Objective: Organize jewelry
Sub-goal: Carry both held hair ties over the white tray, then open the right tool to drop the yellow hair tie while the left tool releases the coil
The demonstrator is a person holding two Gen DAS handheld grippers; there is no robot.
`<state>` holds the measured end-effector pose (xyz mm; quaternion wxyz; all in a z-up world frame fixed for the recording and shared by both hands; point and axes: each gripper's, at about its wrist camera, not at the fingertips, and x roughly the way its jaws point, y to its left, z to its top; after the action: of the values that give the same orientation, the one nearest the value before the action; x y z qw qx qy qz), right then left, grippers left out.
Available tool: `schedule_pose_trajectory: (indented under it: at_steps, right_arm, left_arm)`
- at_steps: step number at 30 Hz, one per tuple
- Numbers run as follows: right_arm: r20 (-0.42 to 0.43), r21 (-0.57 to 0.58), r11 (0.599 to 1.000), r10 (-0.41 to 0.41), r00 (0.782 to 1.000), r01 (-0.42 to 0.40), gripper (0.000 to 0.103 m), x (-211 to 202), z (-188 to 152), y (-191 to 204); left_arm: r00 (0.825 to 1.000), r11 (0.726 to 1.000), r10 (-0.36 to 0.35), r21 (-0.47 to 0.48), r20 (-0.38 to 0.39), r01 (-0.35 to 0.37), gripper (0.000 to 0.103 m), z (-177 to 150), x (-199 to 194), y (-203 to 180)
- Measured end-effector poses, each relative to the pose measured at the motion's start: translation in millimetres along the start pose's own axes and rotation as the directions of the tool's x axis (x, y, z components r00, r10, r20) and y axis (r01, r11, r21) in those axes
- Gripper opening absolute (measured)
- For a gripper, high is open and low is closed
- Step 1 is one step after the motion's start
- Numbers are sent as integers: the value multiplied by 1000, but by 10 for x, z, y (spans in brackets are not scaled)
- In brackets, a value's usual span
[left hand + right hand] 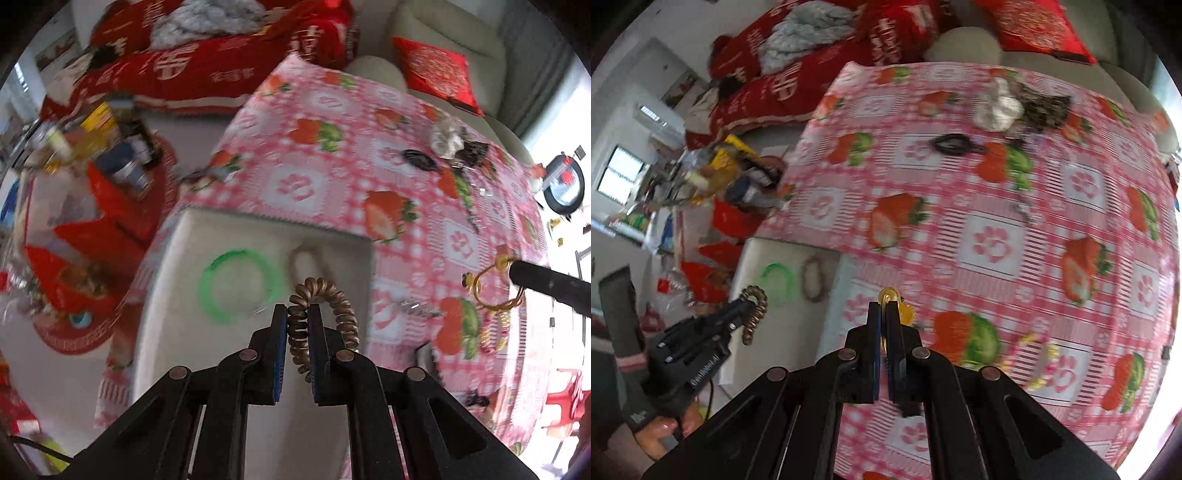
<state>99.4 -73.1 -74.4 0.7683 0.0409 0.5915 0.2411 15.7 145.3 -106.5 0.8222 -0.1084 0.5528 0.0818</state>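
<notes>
My left gripper (pixel 298 310) was clamped on a bronze spiral hair tie (pixel 322 314), its coil pinched between the blue pads and looping out to the right of the fingertips. Just ahead of those fingertips lay a white tray (pixel 177 295), with a green bangle (pixel 236 286) ahead and to the left and a brownish ring-shaped band (pixel 306 258) straight ahead; both were blurred. My right gripper (pixel 884 314) was closed tight on a thin gold bracelet (pixel 891 297) with amber-yellow charms, which poked out past the tips. In the left wrist view that bracelet (pixel 496 291) dangled from the right gripper's dark finger (pixel 546 282), well off to my left tool's right, over the pink strawberry tablecloth (pixel 332 177). Farther ahead of the right gripper sat a black hair tie (pixel 955 144), a white scrunchie (pixel 997 107) and a dark scrunchie (pixel 1045 107) touching it. A yellow-and-pink beaded bracelet (pixel 1039 363) lay just right of the right gripper.
</notes>
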Motion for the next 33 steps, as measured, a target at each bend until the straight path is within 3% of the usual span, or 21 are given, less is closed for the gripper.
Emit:
schedule_pose_trajectory:
  at_steps: [6,15,26,33]
  right_arm:
    - [-55,-104,993,53,997,-59,2,276,36,599]
    - [-179,-185,972,114,977,-147,2,827,-62,1266]
    - [-224,-201,957,165,960,-211,2,1360,149,1669]
    - [-252,-200,966,112,961,-165,3,1709,220,1624]
  left_arm:
    - [999,996,26,-86,-26,-28,17,-264,25,444]
    - [997,989,47,-138,-58,-55,17,-503,192,807]
    - [995,988,69,-135,-67,-78,17,-492,449,915]
    - [991,986,117,-112,-70,-125,18,-476,564,939]
